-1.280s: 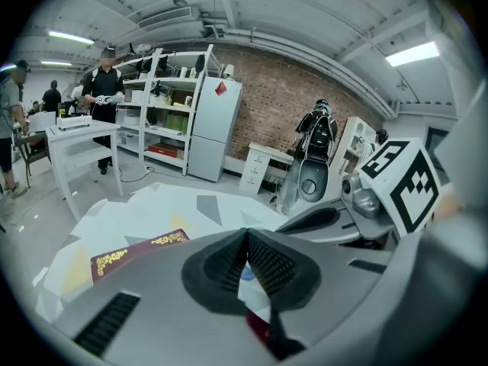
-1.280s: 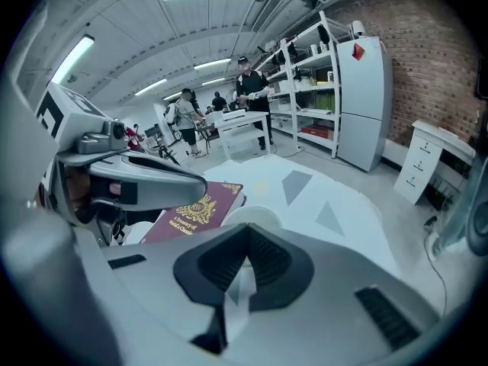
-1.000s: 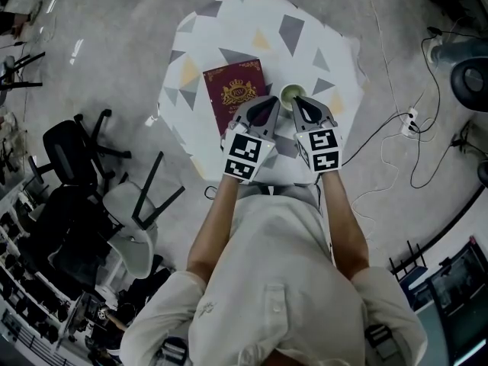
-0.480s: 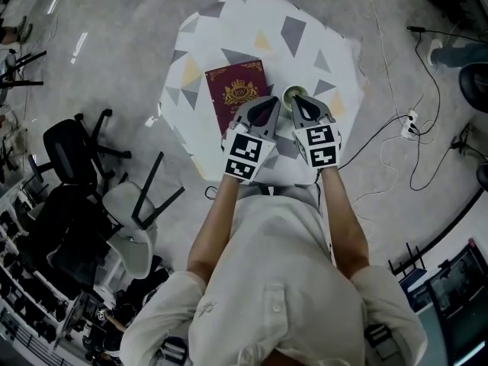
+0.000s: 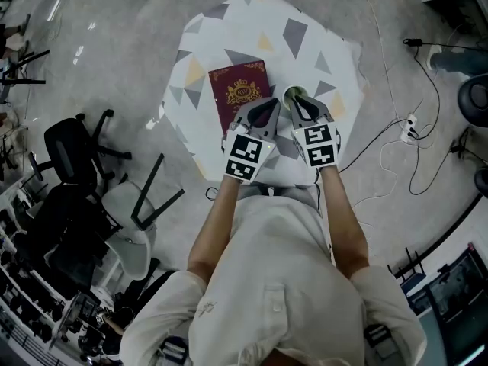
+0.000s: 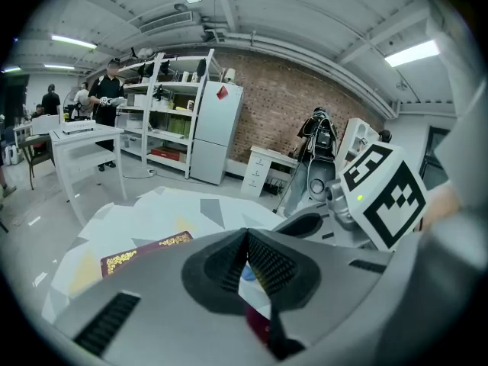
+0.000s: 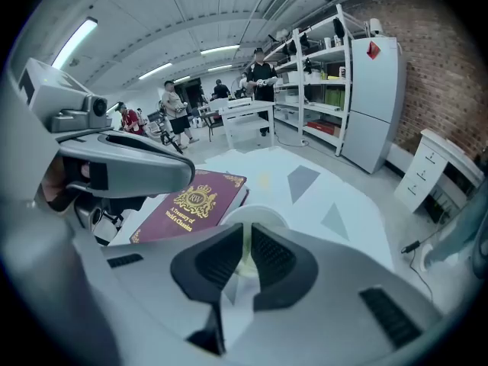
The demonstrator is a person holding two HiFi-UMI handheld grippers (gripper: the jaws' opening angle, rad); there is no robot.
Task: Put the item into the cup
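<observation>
A white cup (image 5: 291, 93) with a greenish inside stands on the patterned table (image 5: 229, 29), just right of a maroon book (image 5: 240, 94). My right gripper (image 5: 299, 101) hovers at the cup's near rim. Its jaws are drawn together to a thin slit, and the cup (image 7: 252, 218) shows through it. My left gripper (image 5: 266, 107) hangs over the book's near right corner. Its jaws touch at the tips. A small blue thing (image 6: 247, 272) shows in the gap behind those tips; I cannot tell whether it is held or lies on the table.
The table is small, with its edges close on all sides. Black chairs (image 5: 72, 147) and a tipped white stool (image 5: 133, 235) stand to the left on the floor. Cables (image 5: 396, 139) trail on the right. People (image 7: 259, 75) and shelving stand far behind the table.
Both grippers have edged slightly forward, and the right one's tips now cover part of the cup's near rim. The book and the cup stay in place on the table.
</observation>
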